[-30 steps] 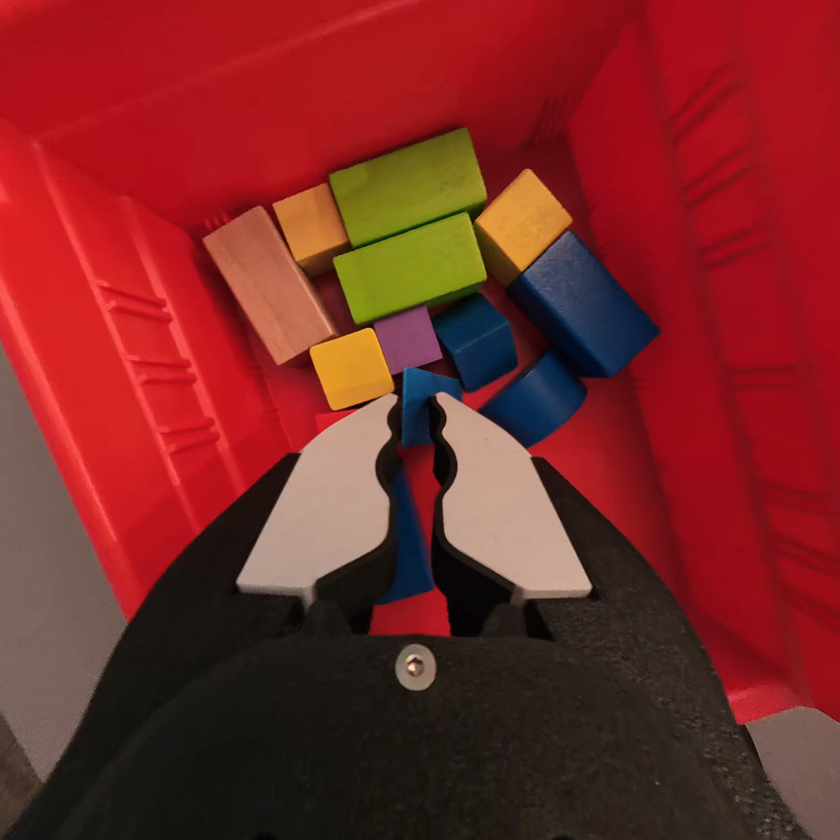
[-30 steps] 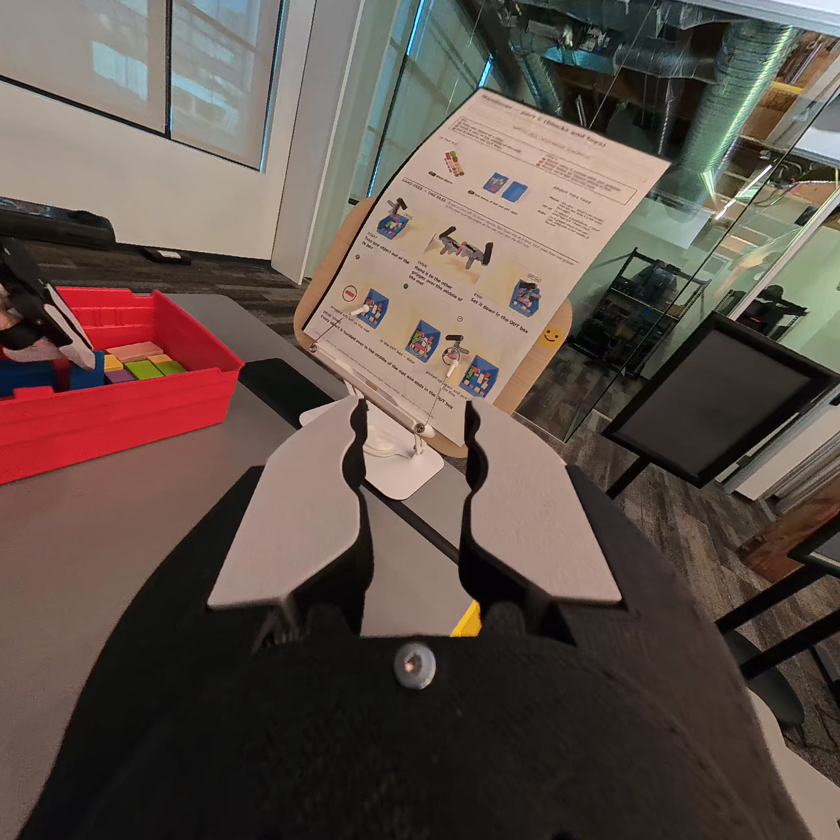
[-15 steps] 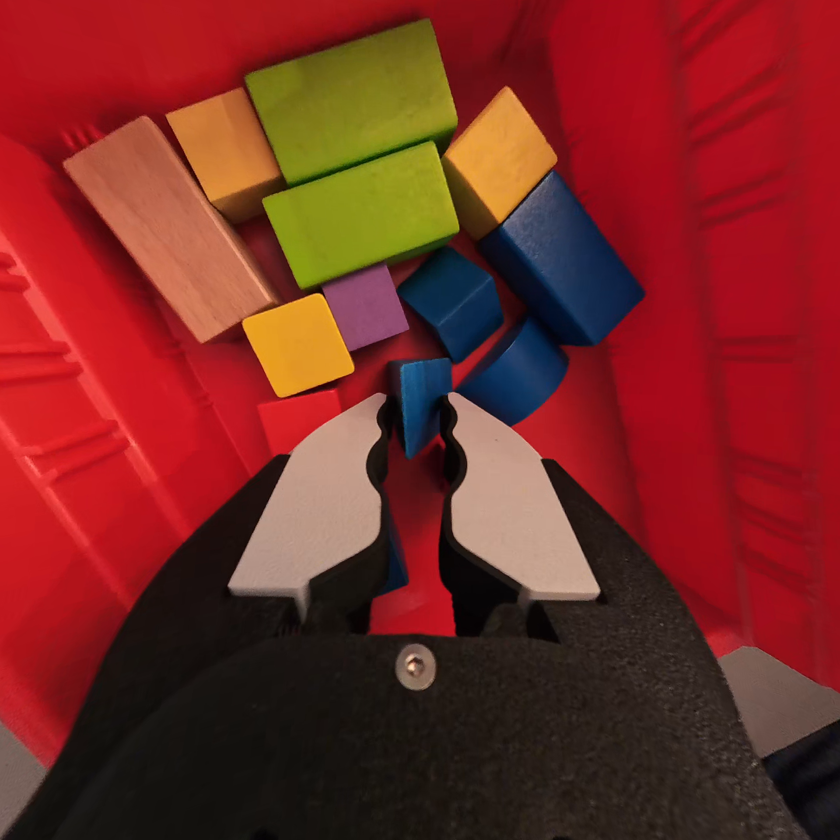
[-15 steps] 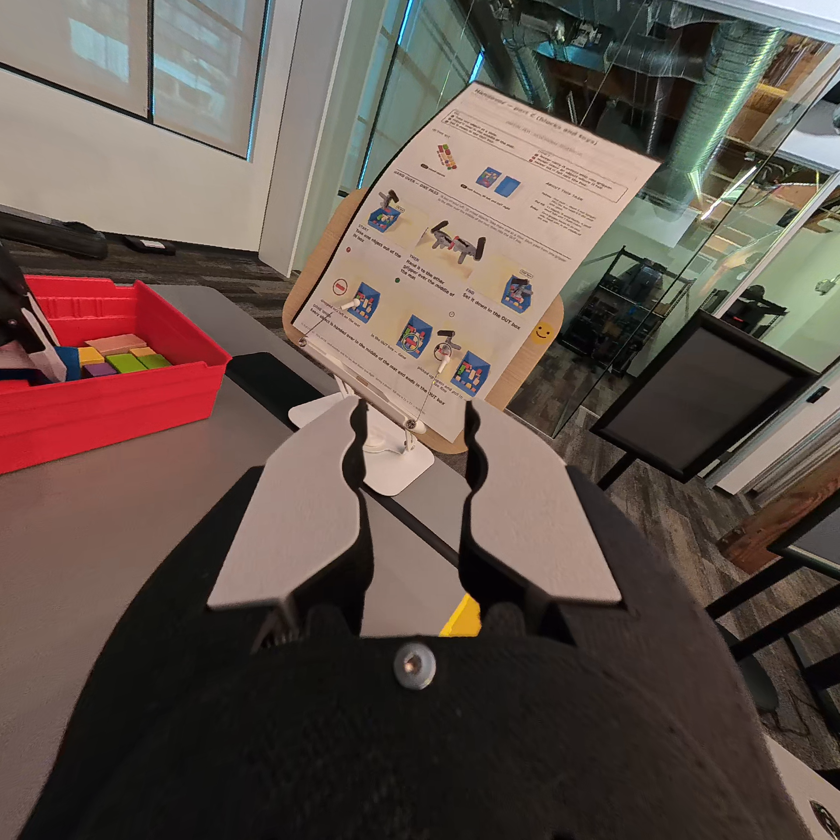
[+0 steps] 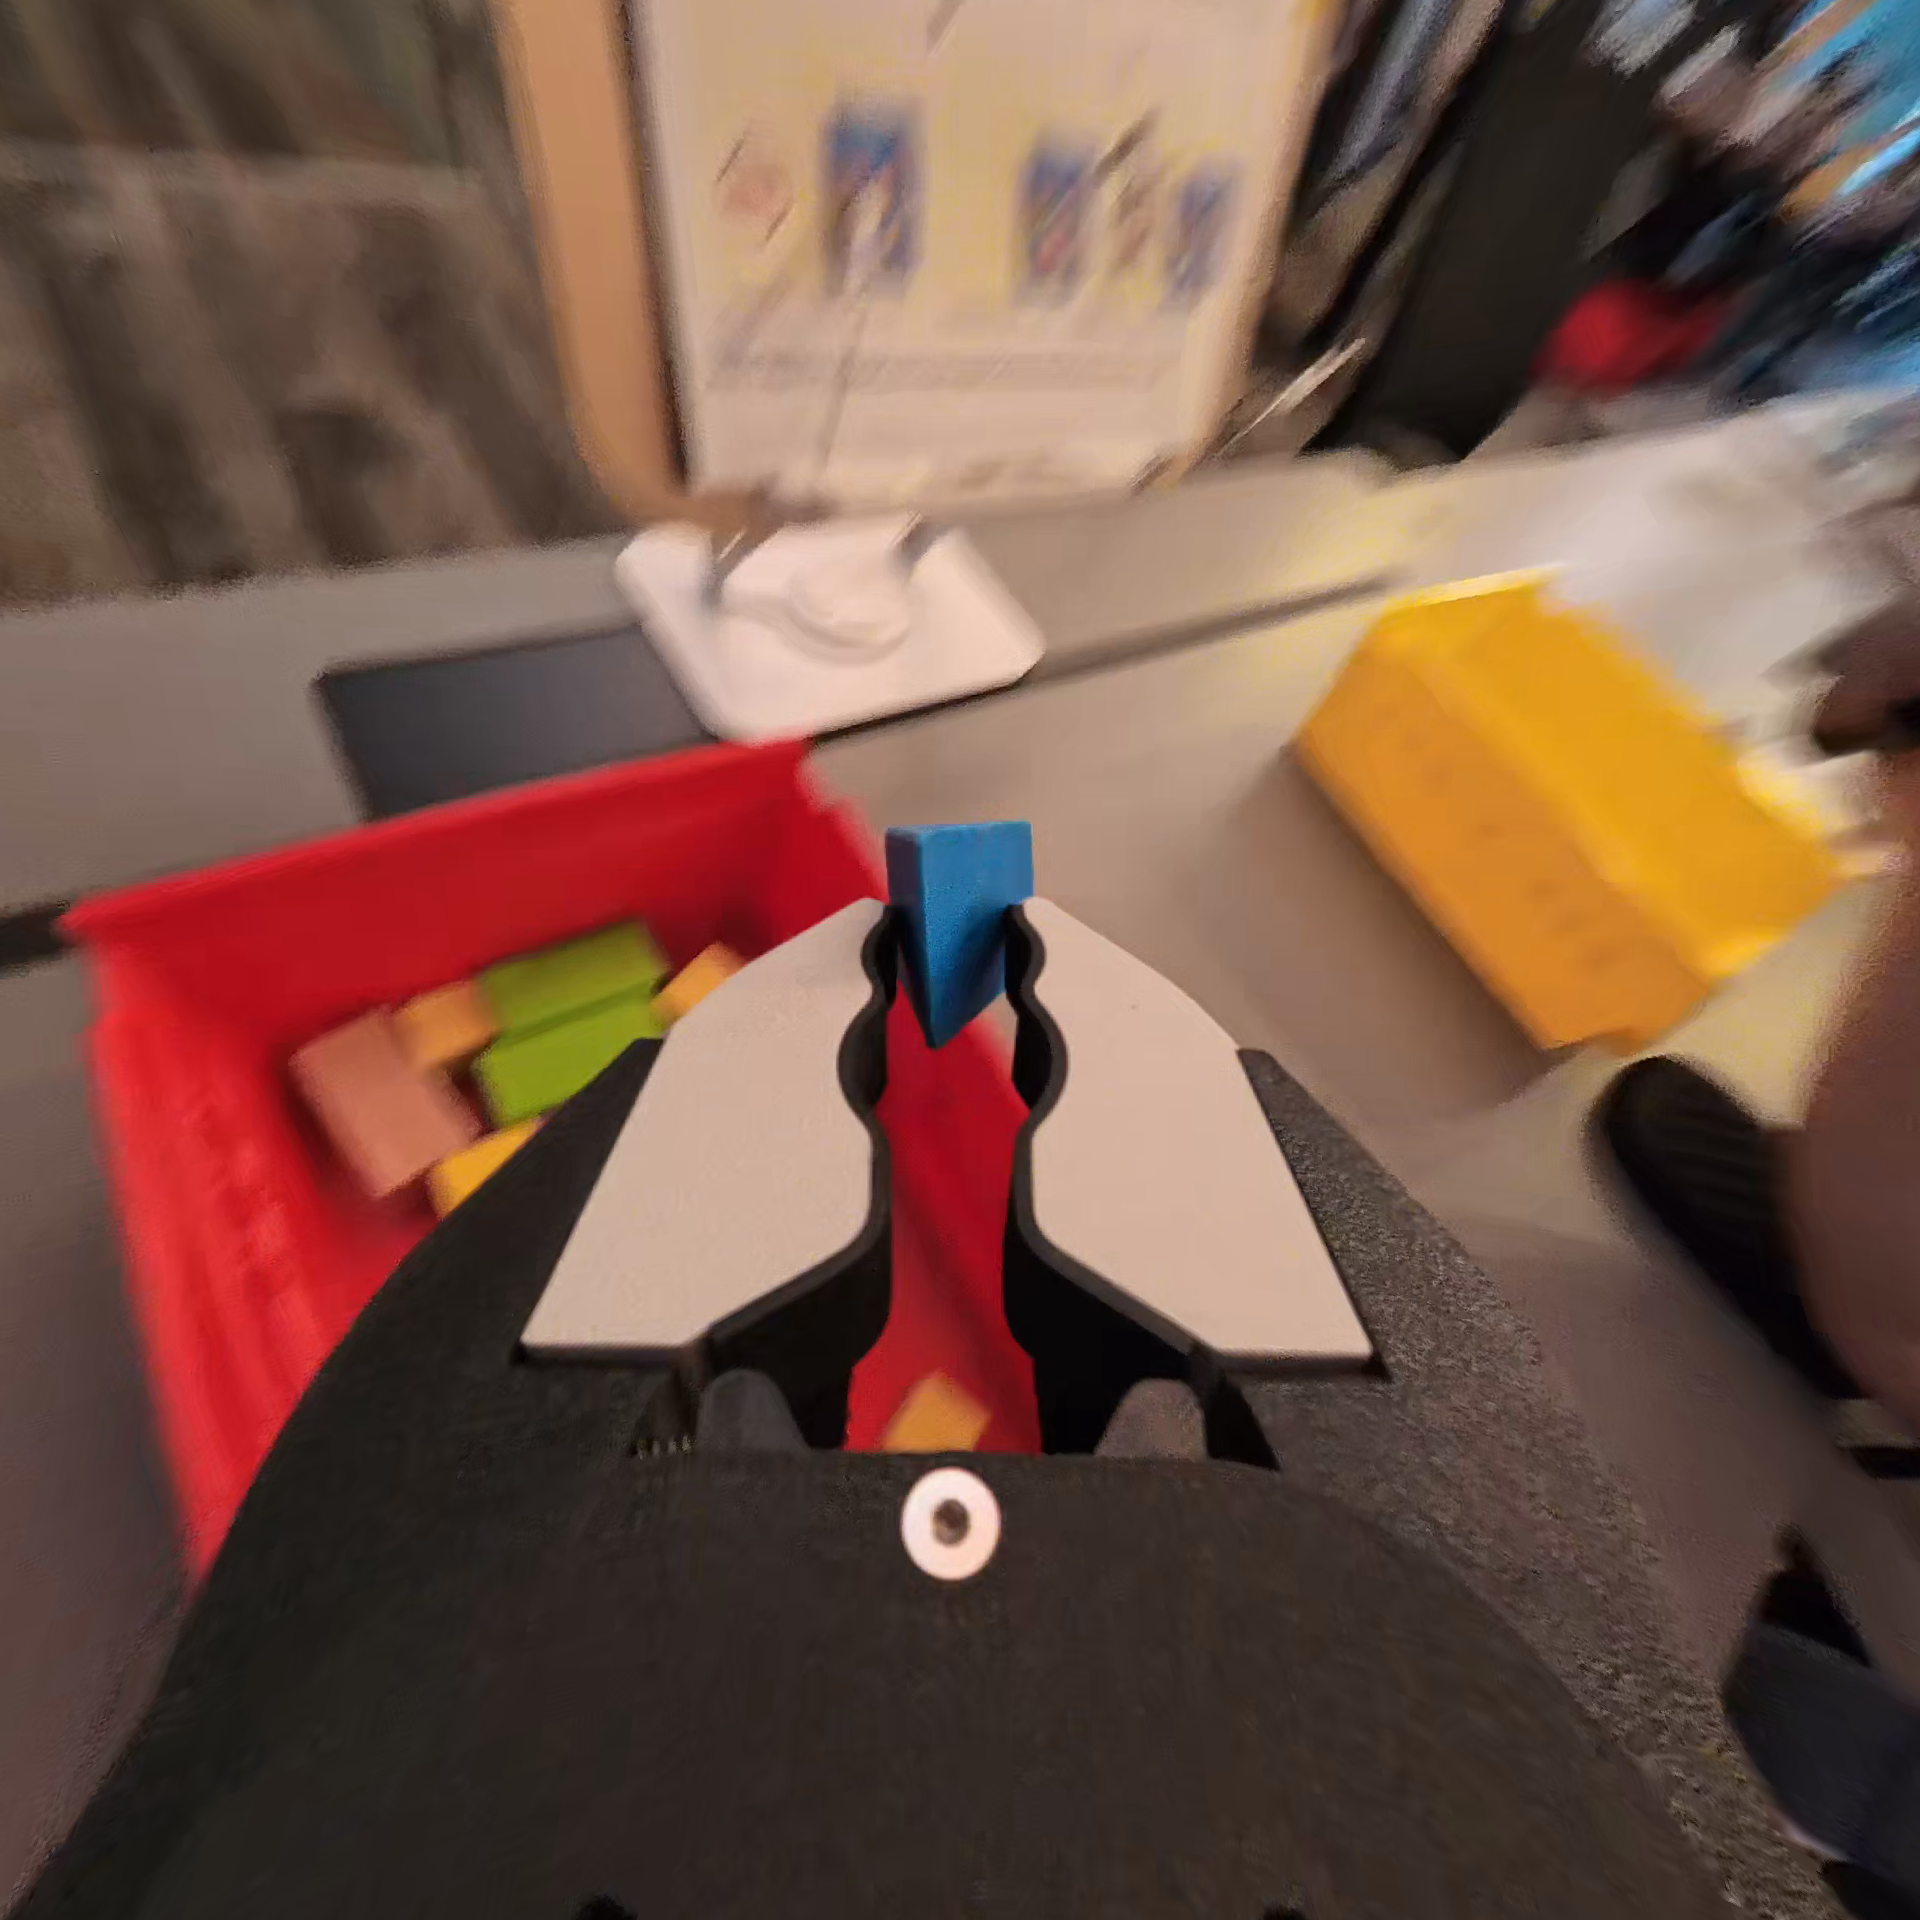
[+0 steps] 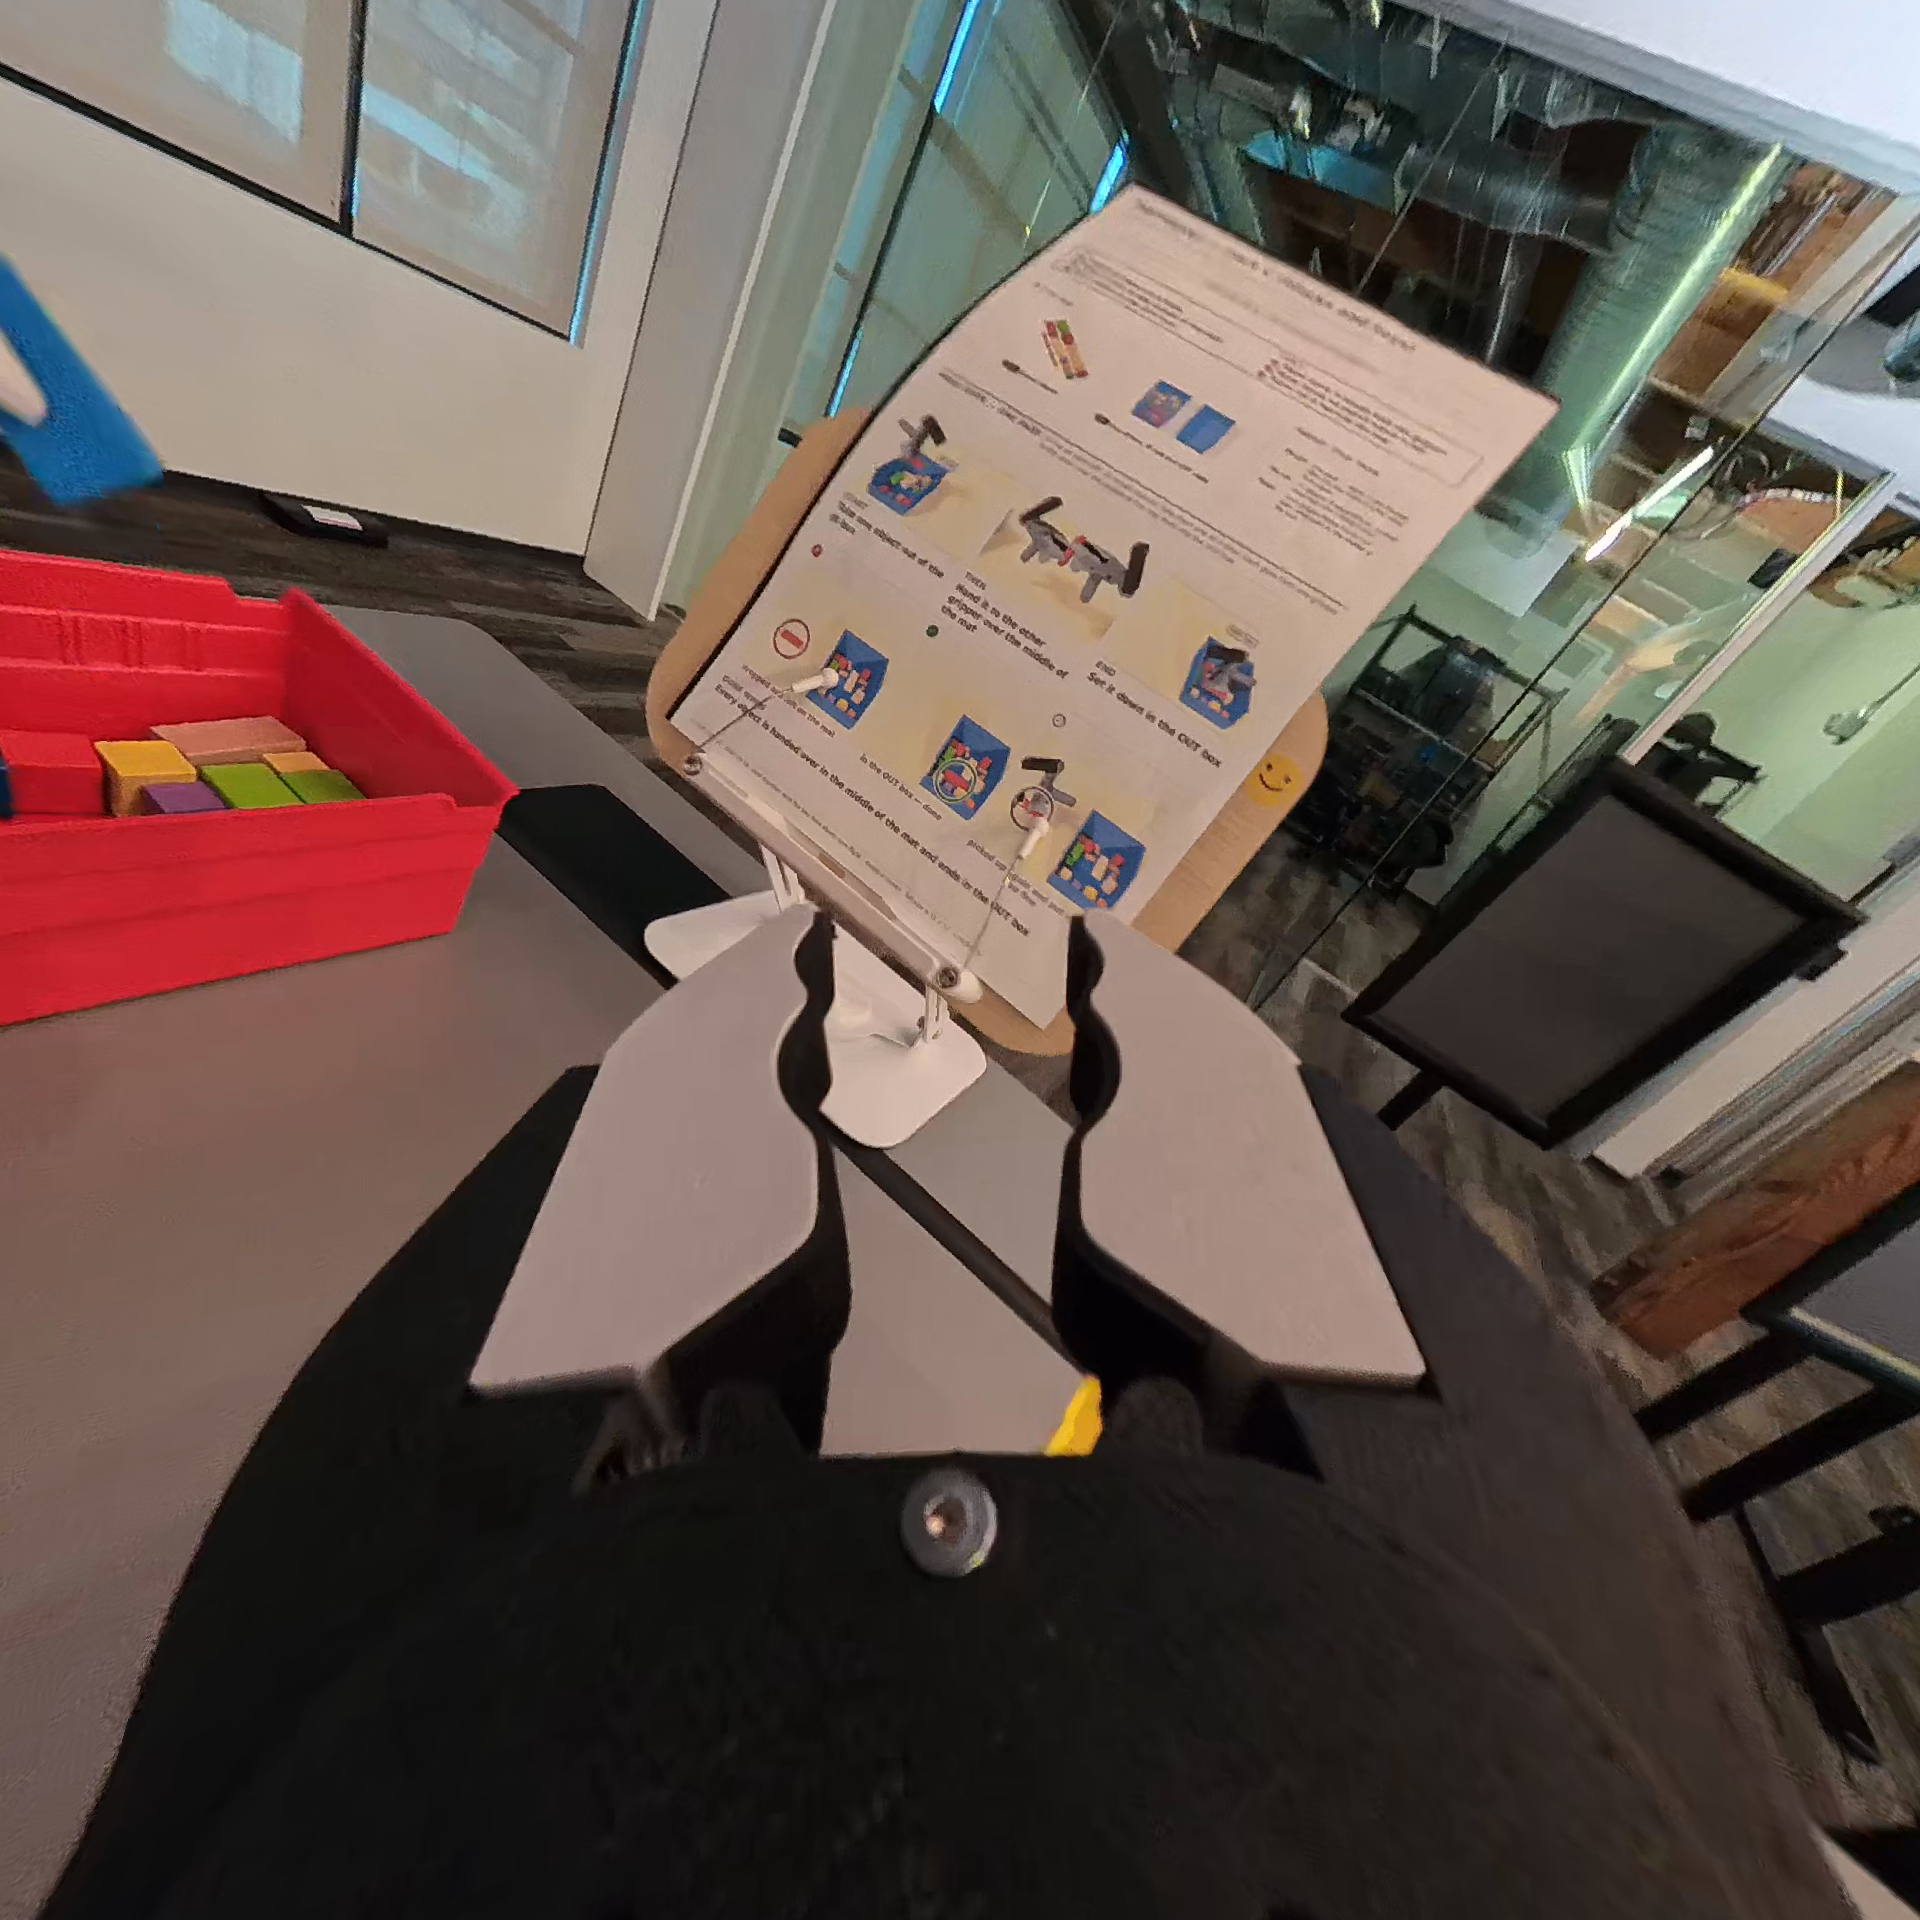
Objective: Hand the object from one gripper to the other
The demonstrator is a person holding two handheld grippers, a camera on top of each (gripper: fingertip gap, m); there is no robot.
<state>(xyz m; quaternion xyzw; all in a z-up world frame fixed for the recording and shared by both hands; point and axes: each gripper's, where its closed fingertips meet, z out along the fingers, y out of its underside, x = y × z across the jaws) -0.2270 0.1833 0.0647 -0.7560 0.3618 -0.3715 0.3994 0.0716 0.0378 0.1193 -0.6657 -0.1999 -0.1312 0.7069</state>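
Left claw (image 5: 954,914) grasps blue wedge block (image 5: 958,914) above red bin (image 5: 312,925). Right claw (image 6: 940,945) spread apart, empty, over grey worktop (image 6: 260,1143).

Left gripper (image 5: 951,914) clamped, right gripper (image 6: 945,940) agape.

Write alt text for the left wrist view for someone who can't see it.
The left tongs pinch a blue wedge block at their tips, held above a red bin of coloured blocks. Beyond, blurred by motion, a yellow bin sits on the grey table near a propped instruction sheet.
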